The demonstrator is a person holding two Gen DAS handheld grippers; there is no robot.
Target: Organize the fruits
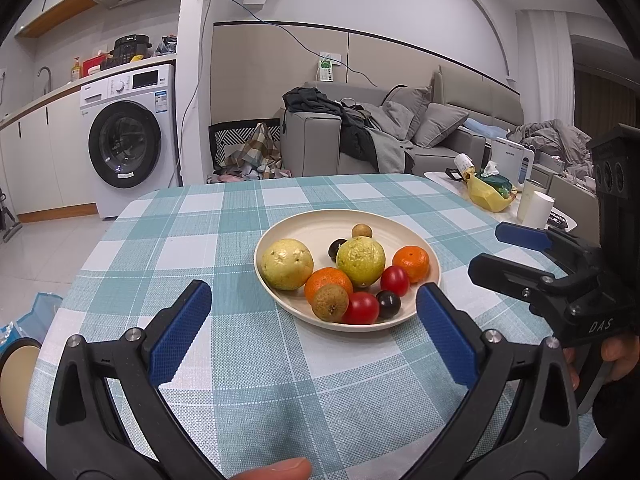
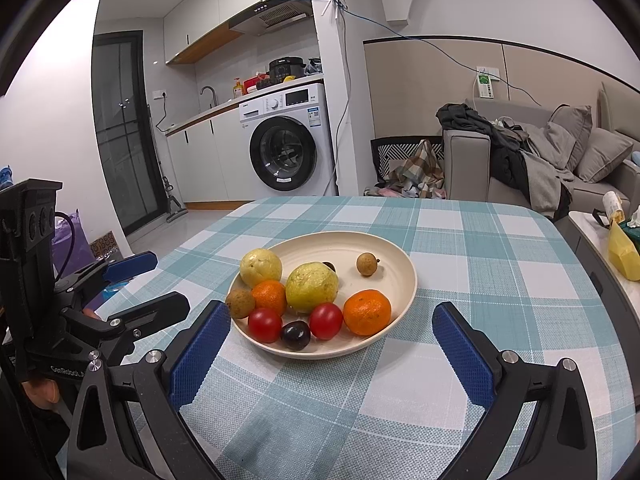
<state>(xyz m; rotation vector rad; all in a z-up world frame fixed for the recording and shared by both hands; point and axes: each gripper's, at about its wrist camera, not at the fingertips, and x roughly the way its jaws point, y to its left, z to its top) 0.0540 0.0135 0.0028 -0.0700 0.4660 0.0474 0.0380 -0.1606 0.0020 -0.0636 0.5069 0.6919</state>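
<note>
All the fruit (image 2: 312, 286) lay together in the cream plate (image 2: 400, 264) mid-table on the checked cloth (image 2: 460, 240); none lay loose on the cloth. I held my left gripper (image 1: 314, 312) and right gripper (image 2: 326, 334) just short of the plate, jaws spread wide, grasping nothing. That fitted gathering finished, or sorting pending; I judged no move.

Bare tablecloth (image 2: 320, 420) before plate (image 2: 404, 292); fruits seemingly crowded.
</note>
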